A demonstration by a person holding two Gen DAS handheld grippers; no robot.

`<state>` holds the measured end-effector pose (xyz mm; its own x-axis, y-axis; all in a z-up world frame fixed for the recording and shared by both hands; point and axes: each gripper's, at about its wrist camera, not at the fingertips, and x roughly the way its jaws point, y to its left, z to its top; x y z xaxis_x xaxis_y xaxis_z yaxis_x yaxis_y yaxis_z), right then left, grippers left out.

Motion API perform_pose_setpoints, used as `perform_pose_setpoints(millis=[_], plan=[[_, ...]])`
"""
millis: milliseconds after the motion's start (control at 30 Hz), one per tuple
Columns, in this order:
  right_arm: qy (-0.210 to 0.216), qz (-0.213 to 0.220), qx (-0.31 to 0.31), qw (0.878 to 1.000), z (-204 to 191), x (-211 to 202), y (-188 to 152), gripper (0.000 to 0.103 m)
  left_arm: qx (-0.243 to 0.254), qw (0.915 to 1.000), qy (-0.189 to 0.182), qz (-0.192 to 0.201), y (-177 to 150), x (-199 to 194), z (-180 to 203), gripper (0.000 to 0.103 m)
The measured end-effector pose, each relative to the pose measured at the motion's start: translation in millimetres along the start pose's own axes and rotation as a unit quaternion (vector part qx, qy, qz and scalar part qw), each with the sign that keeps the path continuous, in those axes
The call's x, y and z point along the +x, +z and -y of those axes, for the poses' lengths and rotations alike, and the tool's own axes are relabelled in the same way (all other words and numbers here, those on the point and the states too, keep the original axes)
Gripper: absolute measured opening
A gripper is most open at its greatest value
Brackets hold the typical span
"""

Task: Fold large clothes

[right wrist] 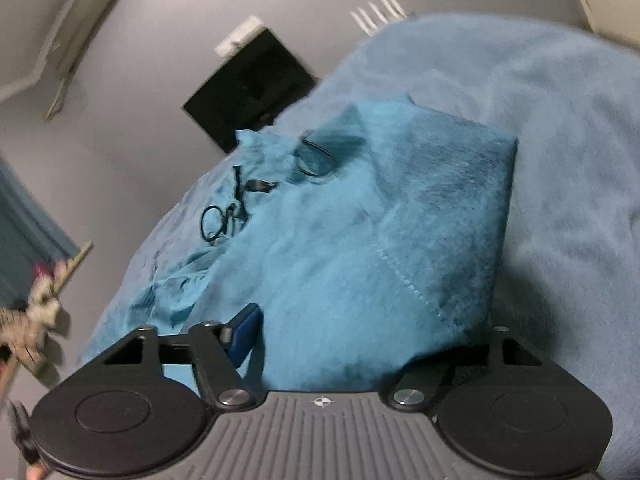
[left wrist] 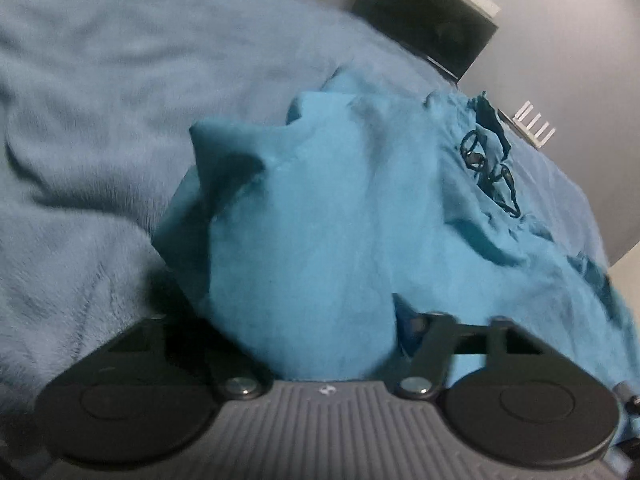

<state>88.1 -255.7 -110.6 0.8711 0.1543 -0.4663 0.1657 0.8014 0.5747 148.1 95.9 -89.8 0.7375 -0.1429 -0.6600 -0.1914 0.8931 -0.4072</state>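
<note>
A teal garment (left wrist: 320,208) lies crumpled on a pale blue fleece blanket (left wrist: 100,100), with a black drawstring (left wrist: 484,160) looped near its waistband. My left gripper (left wrist: 304,320) has a thick bunch of the cloth pinched between its jaws. Only one blue pad (left wrist: 408,320) shows; the other finger is buried under fabric. In the right wrist view the same garment (right wrist: 340,260) rises in a stitched fold over my right gripper (right wrist: 372,332). Its jaws stand wide with cloth between them, and a shadowed gap separates the blue pad (right wrist: 244,332) from the fabric. The drawstring (right wrist: 224,216) lies to the left.
The blanket (right wrist: 560,120) covers the whole bed. Beyond the bed's edge is a grey floor with a black box (left wrist: 428,28) (right wrist: 248,88) and a small white rack (left wrist: 536,124) (right wrist: 378,12). A pale, blurred object (right wrist: 36,316) sits at the left edge.
</note>
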Motion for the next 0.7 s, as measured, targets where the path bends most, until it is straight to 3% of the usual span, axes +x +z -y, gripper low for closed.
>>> perform_pose_setpoints(millis=[100, 267, 500, 700], plan=[[-0.005, 0.002, -0.005, 1.0, -2, -1, 1, 0.062, 0.042, 0.9977, 0.044, 0.031, -7, -11, 35, 0.032], [-0.019, 0.001, -0.019, 1.0, -7, -2, 1, 0.052, 0.117, 0.9874, 0.092, 0.054, -18, -8, 66, 0.029], [-0.019, 0.019, -0.058, 0.998, -30, -28, 7, 0.029, 0.111, 0.9901, 0.072, 0.047, -15, -15, 55, 0.023], [-0.01, 0.028, -0.057, 0.998, -45, -52, 15, 0.024, 0.094, 0.9932, 0.049, 0.047, -7, -36, 47, 0.022]])
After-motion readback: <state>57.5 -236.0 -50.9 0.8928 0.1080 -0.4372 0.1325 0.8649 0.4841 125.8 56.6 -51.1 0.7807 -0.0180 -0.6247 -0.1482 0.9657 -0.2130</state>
